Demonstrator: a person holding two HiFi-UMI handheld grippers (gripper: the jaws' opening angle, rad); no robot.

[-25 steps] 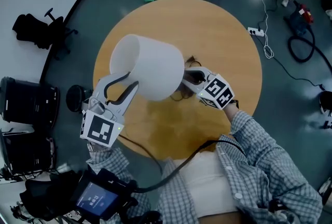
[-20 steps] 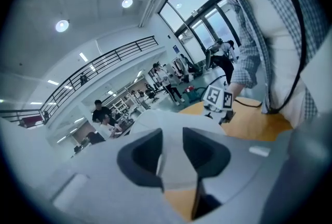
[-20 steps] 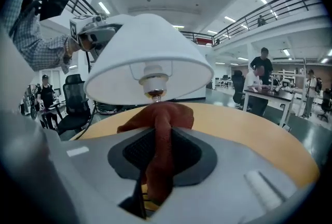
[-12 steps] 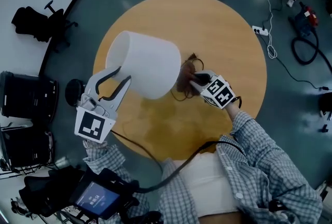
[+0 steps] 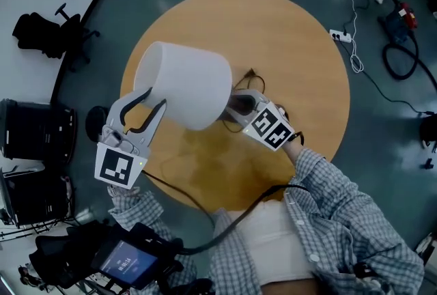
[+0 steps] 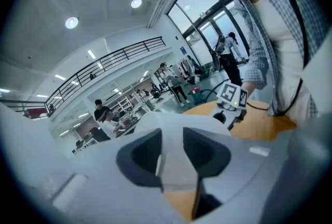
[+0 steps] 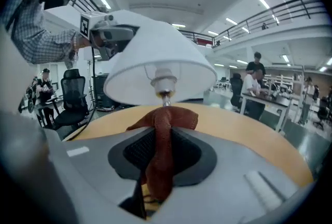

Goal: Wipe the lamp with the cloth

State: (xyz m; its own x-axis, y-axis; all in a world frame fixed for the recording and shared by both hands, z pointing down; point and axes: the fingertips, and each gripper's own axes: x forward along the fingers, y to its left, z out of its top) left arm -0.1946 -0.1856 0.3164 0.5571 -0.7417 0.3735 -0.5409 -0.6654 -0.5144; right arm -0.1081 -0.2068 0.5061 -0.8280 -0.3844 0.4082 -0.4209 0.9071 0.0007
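Observation:
The lamp's white shade (image 5: 183, 82) tilts over the round wooden table (image 5: 293, 41). My left gripper (image 5: 154, 98) is shut on the shade's rim, and a white strip of that rim (image 6: 174, 158) shows between its pads. My right gripper (image 5: 236, 104) is shut on a rust-brown cloth (image 7: 163, 135). It reaches in under the shade from the right. In the right gripper view the cloth's bunched end lies against the thin metal stem (image 7: 165, 94), just below the shade (image 7: 155, 57) and its socket. From the head view the cloth is mostly hidden by the shade.
A black cable (image 5: 225, 218) runs from my body over the table's near edge. On the floor lie a power strip (image 5: 338, 34) and cords at the right. Office chairs (image 5: 41, 34) and black cases (image 5: 34, 130) stand at the left. People stand far off.
My right gripper has moved left with the cloth, in under the shade to the stem. The left gripper and the shade have shifted a little to the left.

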